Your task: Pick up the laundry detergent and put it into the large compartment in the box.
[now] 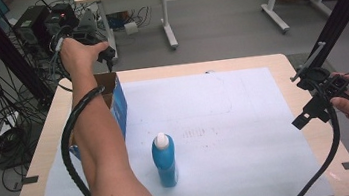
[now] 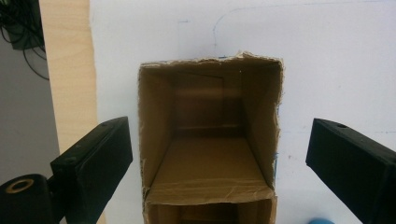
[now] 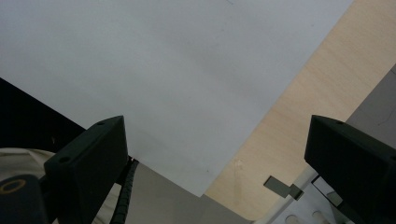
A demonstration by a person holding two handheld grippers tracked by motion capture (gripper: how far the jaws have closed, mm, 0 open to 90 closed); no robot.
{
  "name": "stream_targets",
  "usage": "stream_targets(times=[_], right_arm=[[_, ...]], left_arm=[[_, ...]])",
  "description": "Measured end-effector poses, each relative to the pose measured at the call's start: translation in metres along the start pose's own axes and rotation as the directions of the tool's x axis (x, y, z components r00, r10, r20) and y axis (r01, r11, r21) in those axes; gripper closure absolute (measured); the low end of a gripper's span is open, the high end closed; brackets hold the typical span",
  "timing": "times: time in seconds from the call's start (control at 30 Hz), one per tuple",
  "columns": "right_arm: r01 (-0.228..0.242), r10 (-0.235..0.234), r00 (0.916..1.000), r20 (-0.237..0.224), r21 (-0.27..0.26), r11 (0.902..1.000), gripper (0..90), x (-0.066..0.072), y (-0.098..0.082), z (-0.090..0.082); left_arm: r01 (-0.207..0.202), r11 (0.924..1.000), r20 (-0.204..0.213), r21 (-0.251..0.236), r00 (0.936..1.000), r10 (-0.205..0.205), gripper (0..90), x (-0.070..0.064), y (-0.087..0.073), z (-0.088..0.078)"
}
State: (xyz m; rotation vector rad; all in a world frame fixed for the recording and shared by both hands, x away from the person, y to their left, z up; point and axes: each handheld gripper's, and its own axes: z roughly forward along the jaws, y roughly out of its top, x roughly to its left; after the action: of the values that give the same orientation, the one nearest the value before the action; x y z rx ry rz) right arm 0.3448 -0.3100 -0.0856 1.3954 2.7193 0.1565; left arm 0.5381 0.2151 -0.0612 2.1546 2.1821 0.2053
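Left jaws stood wide apart with nothing between the pads; in the left gripper view they straddled, from above, the open top of the cardboard box [image 2: 210,140]. You held the left gripper [image 1: 98,49] high over the far end of the box [image 1: 116,102], well clear of its torn rim. The box sat at the left of the white sheet [image 1: 226,122], near the table [image 1: 46,139] edge. Interior looked empty as far as the camera reached.

Right jaws were likewise wide and empty, over bare sheet and the wooden table edge [image 3: 280,135]. Your right gripper [image 1: 315,108] hung off the right edge of the table, well apart from everything.

The blue bottle [image 1: 164,160] with the white cap stood upright on the sheet, just to the right of your left forearm, apart from the box.

Judgement: the box was the thing in hand. To grip one wall, you'd have wanted to shift sideways so one pad dropped inside and one outside, come down straight, and close gently; the cardboard looked thin and ragged. Your forearm passed close to the bottle, so a careless pull back could have tipped it.

Hard to make out: the near end of the box was hidden behind your arm in the high view. A crosswise flap cut off the near part of the box in the left gripper view. Box depth was murky and blurred.
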Motion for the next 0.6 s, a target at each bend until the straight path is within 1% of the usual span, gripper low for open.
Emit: stream_targets(times=[0.3,0.6], right_arm=[[-0.002,0.002,1.0,0.001,0.0,1.0,5.9,0.0,0.001,0.0],[-0.004,0.004,1.0,0.0,0.003,1.0,5.9,0.0,0.0,0.0]], left_arm=[[-0.002,1.0,0.004,0.003,1.0,0.002,6.8,0.0,-0.002,-0.003],[0.001,1.0,0.006,-0.001,1.0,-0.001,6.7,0.0,-0.011,-0.011]])
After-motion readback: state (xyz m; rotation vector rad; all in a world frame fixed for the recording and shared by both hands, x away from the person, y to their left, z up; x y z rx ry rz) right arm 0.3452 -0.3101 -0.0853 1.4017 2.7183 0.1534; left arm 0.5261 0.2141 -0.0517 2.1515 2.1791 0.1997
